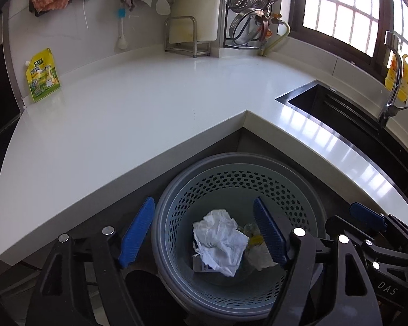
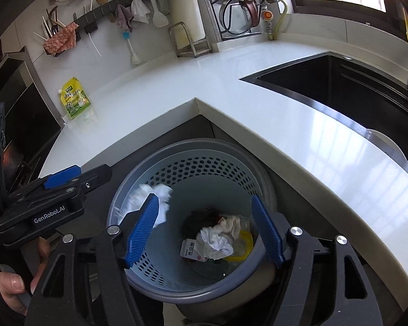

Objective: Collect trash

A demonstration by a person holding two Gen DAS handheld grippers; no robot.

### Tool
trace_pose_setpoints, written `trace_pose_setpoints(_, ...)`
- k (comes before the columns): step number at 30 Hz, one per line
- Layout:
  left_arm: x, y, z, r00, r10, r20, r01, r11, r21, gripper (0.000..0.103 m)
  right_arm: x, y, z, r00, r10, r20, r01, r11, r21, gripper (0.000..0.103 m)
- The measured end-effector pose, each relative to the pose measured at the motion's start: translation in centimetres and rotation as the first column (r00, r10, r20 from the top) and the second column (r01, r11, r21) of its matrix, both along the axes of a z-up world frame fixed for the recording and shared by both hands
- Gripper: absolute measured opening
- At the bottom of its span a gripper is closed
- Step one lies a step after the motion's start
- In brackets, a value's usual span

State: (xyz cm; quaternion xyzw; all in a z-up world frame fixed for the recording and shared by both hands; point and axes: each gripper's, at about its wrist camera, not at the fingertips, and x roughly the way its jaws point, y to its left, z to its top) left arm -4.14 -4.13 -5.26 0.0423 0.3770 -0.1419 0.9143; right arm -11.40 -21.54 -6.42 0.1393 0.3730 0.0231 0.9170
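Note:
A grey perforated waste basket stands on the floor in the counter's inner corner, below both grippers. My left gripper hangs open over it, and a crumpled white tissue lies loose below its jaws, touching neither pad. My right gripper is open over the same basket with nothing between its pads. Under it lie crumpled paper, a small labelled packet and a yellow wrapper. A blurred white tissue shows near the basket's left wall.
A white L-shaped countertop wraps around the basket. On it a yellow-green pouch leans against the wall at the left. A dark sink with a faucet is at the right. A person's hand grips the left tool.

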Motion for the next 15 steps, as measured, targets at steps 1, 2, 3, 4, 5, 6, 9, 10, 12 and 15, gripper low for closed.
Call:
trace_pose_setpoints(1,-0.05,-0.04,0.06,1.000,0.000,0.001,0.000,1.000,0.003,0.074,-0.03,-0.05,0.00,1.000,0.000,0.000,0.000,1.000,0.004,0.068)
trace_pose_setpoints(2,-0.07,-0.11,0.07,1.000,0.002,0.002,-0.002,1.000,0.007,0.074,-0.04,-0.07,-0.01,1.000,0.000,0.000,0.000,1.000,0.008,0.068)
trace_pose_setpoints(3,-0.09,-0.10,0.04,1.000,0.005,0.002,-0.005,1.000,0.010,0.074,-0.04,-0.08,-0.02,1.000,-0.002,0.001,0.002,1.000,0.009,0.068)
trace_pose_setpoints(4,-0.09,-0.07,-0.02,1.000,0.005,0.000,-0.005,1.000,0.010,0.074,-0.01,-0.09,-0.01,1.000,-0.004,0.001,0.004,1.000,0.010,0.068)
trace_pose_setpoints(5,-0.06,0.01,-0.11,1.000,0.007,-0.002,-0.007,1.000,0.012,0.074,0.02,-0.07,-0.07,1.000,-0.005,0.000,0.005,1.000,0.011,0.068)
trace_pose_setpoints(6,0.00,0.06,-0.19,1.000,0.011,-0.004,-0.011,1.000,0.017,0.074,0.09,-0.06,-0.12,1.000,-0.005,-0.002,0.005,1.000,0.015,0.068)
trace_pose_setpoints(9,0.12,0.29,-0.38,1.000,0.024,-0.007,-0.024,0.999,0.024,0.076,0.16,0.02,-0.26,1.000,-0.005,-0.006,0.005,1.000,0.019,0.068)
trace_pose_setpoints(10,0.15,0.41,-0.41,1.000,0.028,-0.008,-0.027,0.999,0.022,0.077,0.15,0.11,-0.26,1.000,-0.005,-0.006,0.005,1.000,0.019,0.068)
trace_pose_setpoints(12,0.13,0.57,-0.42,0.999,0.036,-0.009,-0.035,0.999,0.020,0.079,0.11,0.21,-0.23,1.000,-0.005,-0.003,0.005,1.000,0.017,0.070)
trace_pose_setpoints(15,0.08,0.74,-0.46,0.999,0.044,-0.007,-0.044,0.999,0.021,0.082,0.06,0.31,-0.24,1.000,-0.010,-0.001,0.010,1.000,0.011,0.071)
